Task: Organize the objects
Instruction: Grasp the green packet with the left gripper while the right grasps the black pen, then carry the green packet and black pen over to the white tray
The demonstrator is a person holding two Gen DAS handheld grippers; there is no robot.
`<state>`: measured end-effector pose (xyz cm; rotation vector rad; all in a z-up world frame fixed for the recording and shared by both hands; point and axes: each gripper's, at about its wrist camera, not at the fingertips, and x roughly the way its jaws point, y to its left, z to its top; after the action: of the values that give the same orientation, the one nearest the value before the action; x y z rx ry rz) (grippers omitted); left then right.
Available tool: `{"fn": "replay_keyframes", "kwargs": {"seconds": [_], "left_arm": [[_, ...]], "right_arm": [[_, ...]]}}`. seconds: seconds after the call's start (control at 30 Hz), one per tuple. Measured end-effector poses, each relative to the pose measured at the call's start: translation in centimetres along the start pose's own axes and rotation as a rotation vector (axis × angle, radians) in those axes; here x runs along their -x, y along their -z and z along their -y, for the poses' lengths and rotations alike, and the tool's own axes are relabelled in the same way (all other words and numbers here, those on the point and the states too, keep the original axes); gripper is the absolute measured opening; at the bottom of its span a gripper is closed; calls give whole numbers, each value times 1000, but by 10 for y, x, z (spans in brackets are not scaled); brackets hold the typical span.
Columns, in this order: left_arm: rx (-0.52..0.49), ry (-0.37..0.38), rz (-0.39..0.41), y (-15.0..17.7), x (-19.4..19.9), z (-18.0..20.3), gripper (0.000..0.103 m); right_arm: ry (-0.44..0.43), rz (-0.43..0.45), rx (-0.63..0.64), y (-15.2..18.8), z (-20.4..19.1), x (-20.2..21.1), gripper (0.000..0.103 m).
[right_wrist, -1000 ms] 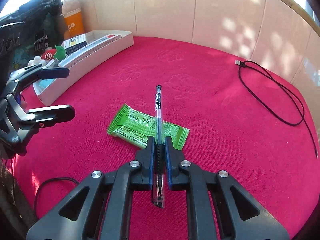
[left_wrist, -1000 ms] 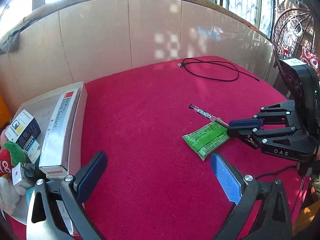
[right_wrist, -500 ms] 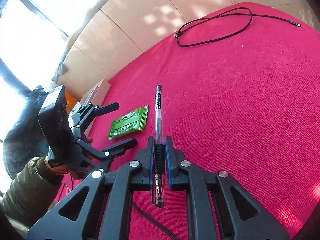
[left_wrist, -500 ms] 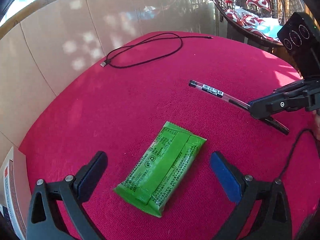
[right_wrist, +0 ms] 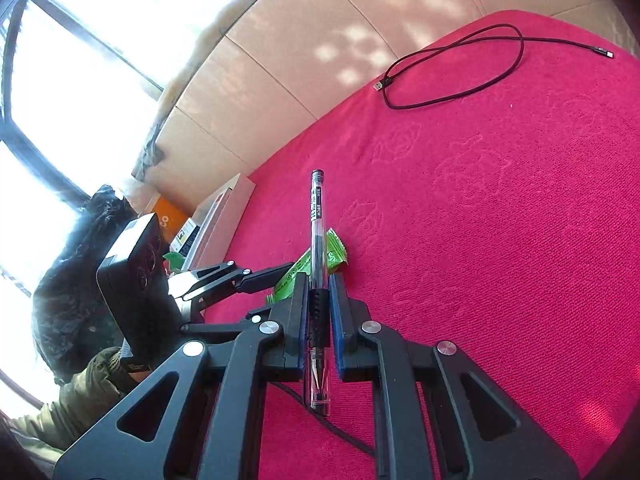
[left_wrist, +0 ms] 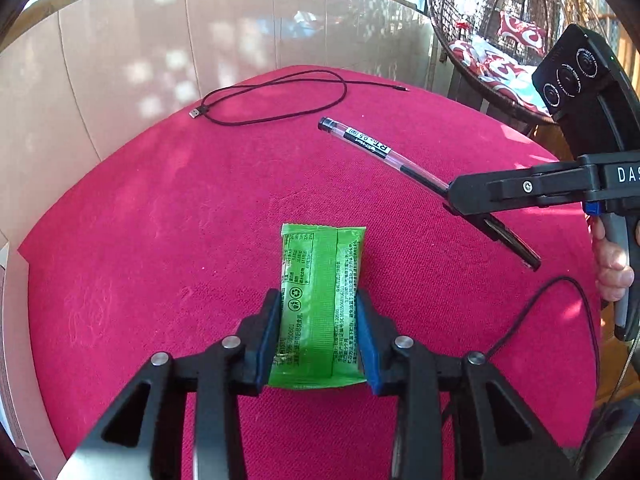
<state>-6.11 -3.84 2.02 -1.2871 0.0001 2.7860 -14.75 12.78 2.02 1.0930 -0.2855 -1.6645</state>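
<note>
My left gripper is shut on a green snack packet that lies on the red cloth; the blue pads press its two long sides. The packet also shows in the right wrist view, partly behind the pen. My right gripper is shut on a clear pen with a black grip and holds it above the cloth. In the left wrist view the pen sticks out of the right gripper to the right of the packet.
A black USB cable lies coiled at the far side of the red cloth; it also shows in the right wrist view. A white box with packages stands at the left edge. Cardboard walls ring the table.
My left gripper has moved forward over the green packet and shut on it. My right gripper has kept the pen and stayed lifted to the right.
</note>
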Motion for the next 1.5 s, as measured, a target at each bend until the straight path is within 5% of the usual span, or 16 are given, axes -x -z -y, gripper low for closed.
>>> {"fn": "replay_keyframes", "kwargs": {"seconds": [0.4,0.73,1.2,1.5], "left_arm": [[205,-123,223,12,90,-8,36],[379,-315,272,40,140,-57,36],[527,-432,366,74,197,-101,36],[627,-548,392,106,233,-141,36]], "right_arm": [[-22,49,52,-2,-36,10,9],[-48,0,138,-4,-86,-16,9],[-90,-77,313,-20,-178,-66,9],[-114,-190,339,-23,-235,-133,9]]}}
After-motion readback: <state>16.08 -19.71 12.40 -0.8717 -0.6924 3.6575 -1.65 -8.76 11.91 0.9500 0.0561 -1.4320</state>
